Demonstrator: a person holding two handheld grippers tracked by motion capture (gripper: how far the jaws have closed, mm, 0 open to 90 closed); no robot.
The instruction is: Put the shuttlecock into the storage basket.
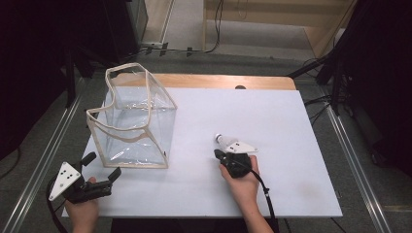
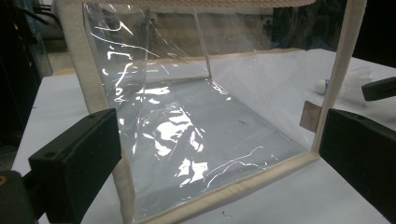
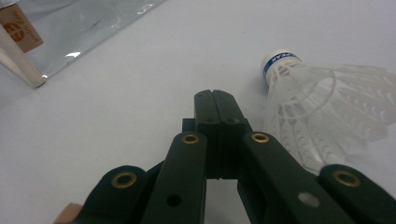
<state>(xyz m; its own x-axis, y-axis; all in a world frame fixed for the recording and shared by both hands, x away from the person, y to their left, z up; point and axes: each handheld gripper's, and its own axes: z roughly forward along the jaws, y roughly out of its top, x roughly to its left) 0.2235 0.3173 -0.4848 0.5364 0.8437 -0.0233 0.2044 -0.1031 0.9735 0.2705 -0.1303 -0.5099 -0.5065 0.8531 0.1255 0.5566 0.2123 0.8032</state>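
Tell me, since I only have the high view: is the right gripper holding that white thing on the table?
Observer: No. The right gripper is shut on nothing, and the shuttlecock lies beside its jaws.
Operator: Which end of it faces away from the hand?
Observer: The cork end, which has a blue band around it.
Operator: Is there anything on the clear bag I can't make out?
Observer: The left gripper view shows a small brown tag on the edging of the bag.

White plastic shuttlecock (image 3: 322,112) on its side on table; clear pouch (image 1: 137,121) upright, open-topped.
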